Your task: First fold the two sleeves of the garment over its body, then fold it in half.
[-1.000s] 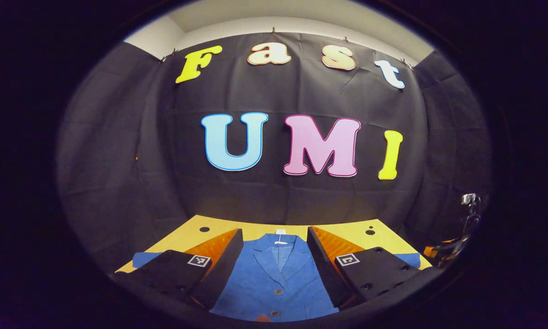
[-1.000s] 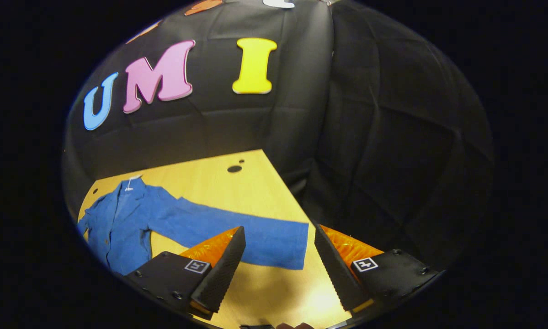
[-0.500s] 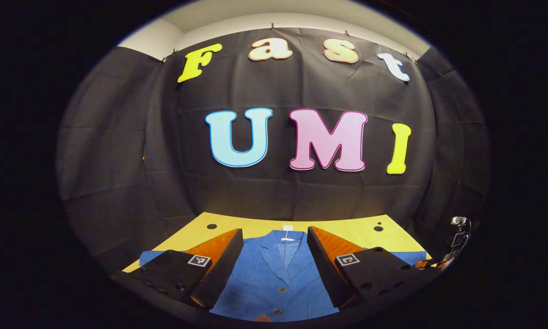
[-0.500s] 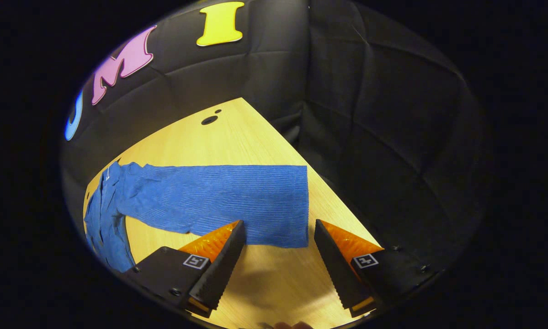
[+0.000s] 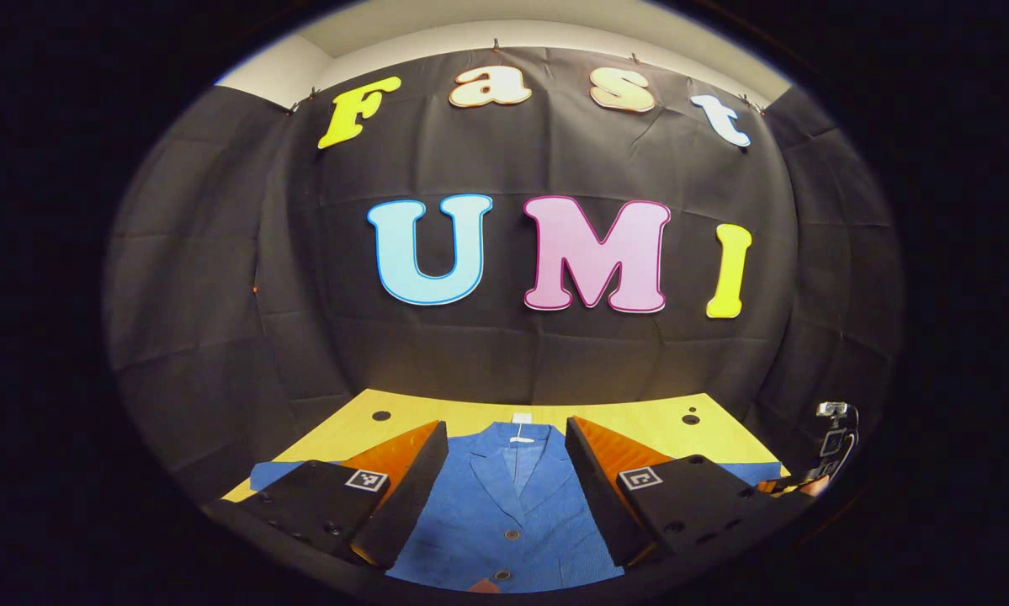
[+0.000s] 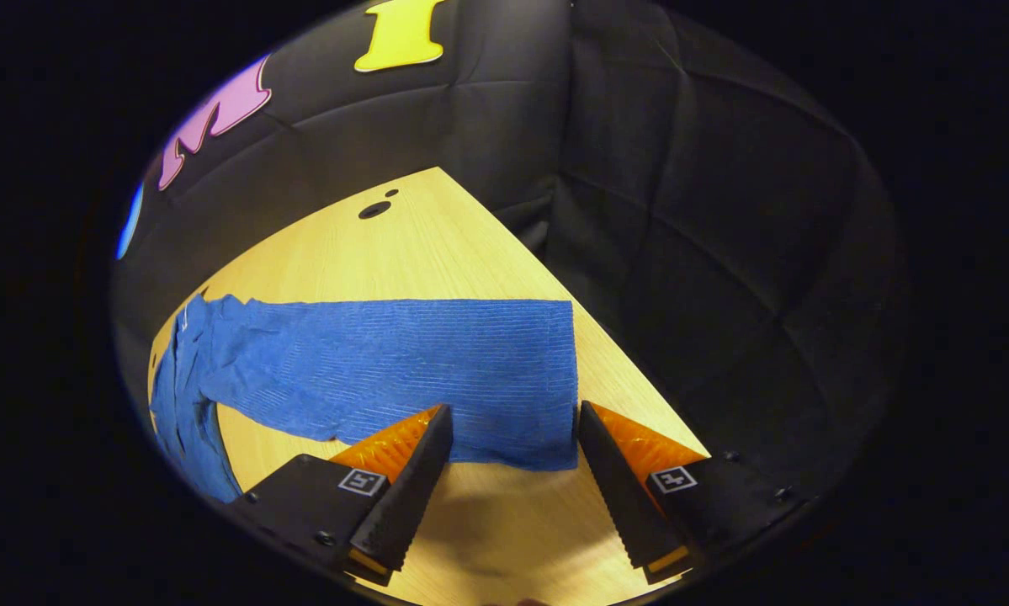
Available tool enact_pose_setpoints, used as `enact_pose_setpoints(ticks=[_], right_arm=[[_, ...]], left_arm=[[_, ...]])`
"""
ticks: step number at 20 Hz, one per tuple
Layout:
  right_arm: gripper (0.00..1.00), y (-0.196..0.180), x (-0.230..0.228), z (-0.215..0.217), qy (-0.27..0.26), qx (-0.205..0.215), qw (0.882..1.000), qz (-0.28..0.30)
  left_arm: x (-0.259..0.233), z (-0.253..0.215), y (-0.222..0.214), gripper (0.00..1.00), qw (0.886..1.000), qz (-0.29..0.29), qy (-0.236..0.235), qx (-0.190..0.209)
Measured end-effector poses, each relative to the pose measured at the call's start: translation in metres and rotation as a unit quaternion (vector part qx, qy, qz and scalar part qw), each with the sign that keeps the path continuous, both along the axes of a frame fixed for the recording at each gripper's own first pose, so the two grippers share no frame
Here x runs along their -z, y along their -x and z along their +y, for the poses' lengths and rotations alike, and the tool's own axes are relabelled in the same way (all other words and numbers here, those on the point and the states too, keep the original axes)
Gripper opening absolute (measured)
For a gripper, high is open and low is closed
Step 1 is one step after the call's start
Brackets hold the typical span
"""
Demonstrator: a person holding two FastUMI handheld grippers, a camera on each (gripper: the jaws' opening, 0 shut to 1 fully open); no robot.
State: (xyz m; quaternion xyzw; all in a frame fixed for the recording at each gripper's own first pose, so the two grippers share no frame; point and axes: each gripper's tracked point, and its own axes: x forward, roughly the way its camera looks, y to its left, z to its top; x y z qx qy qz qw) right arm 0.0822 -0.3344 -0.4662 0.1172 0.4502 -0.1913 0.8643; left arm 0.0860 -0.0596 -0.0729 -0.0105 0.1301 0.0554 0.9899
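Right gripper (image 6: 504,471) hangs over the table (image 6: 437,252), jaws apart, nothing between them. The sleeve (image 6: 403,370) lies flat on the table, its cuff end near the table's edge, between the fingertips. Garment body (image 6: 176,396) lies beyond the sleeve's far end.

Your left tool (image 5: 504,480) hangs level and points straight ahead, its two fingers (image 5: 407,492) spread wide with nothing between them. Your right tool (image 6: 508,471) tilts downward toward the counter (image 6: 470,539), its fingers (image 6: 403,497) likewise parted and gripping nothing, their tips low above the surface. In the left gripper view, that right tool (image 5: 828,454) shows small at the far right edge, too distant to make out detail.
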Motion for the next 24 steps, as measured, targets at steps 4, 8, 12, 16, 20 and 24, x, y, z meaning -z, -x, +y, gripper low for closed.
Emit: enact_pose_setpoints(ticks=[4,8,12,16,20,24], right_arm=[[0.67,-0.005,0.003,-0.006,-0.015,0.026,1.000,0.005],[0.36,0.000,0.001,-0.010,-0.041,0.060,0.997,0.005],[0.06,-0.005,0.003,-0.010,-0.039,0.062,0.997,0.006],[0.02,-0.006,-0.014,-0.004,-0.033,0.036,0.999,-0.010],[0.02,-0.008,-0.050,0.002,0.006,0.001,0.999,-0.046],[0.02,-0.011,-0.106,0.029,0.041,-0.024,0.994,-0.100]], left_arm=[[0.000,0.002,0.003,0.82,1.000,-0.001,-0.002,0.006],[-0.002,0.008,0.007,0.82,1.000,-0.004,-0.006,0.006],[-0.001,0.013,0.015,0.82,1.000,0.000,-0.012,0.002],[-0.001,0.019,0.022,0.82,1.000,-0.001,-0.019,-0.004],[0.000,0.017,0.029,0.82,1.000,-0.012,-0.006,0.008],[-0.008,0.023,0.034,0.82,0.999,-0.028,-0.009,0.039]])
